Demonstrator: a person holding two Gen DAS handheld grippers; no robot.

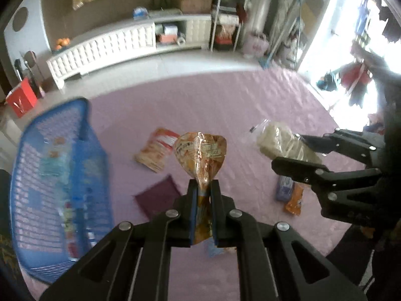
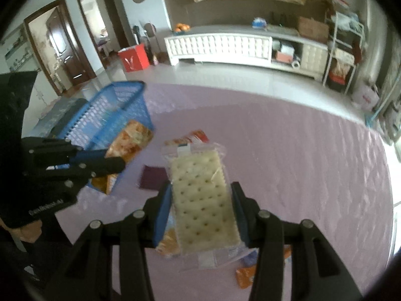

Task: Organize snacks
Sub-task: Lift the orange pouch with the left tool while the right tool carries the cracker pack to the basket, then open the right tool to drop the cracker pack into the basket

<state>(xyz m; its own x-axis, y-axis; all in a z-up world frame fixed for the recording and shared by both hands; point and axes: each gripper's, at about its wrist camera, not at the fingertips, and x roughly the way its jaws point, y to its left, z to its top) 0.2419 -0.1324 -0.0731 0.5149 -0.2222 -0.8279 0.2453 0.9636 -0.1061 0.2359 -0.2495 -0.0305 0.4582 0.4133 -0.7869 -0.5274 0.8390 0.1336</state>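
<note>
My left gripper (image 1: 203, 188) is shut on the pinched end of an orange snack bag (image 1: 200, 153), which stands up above the pink cloth (image 1: 225, 100). The same bag (image 2: 130, 140) shows in the right wrist view, held by the left gripper (image 2: 120, 164) beside the blue basket (image 2: 117, 105). My right gripper (image 2: 201, 190) is shut on a clear pack of pale crackers (image 2: 203, 198), its pads pressing both long sides. From the left wrist view the right gripper (image 1: 288, 150) holds that cracker pack (image 1: 278, 140) off the cloth. The blue basket (image 1: 50, 175) at left holds several snacks.
Loose on the cloth lie a red-and-orange packet (image 1: 158, 150), a dark maroon packet (image 1: 158, 195), a purple packet (image 1: 284, 188) and an orange packet (image 1: 294, 200). A white low cabinet (image 1: 130, 42) runs along the far wall. A red box (image 2: 134, 57) stands on the floor.
</note>
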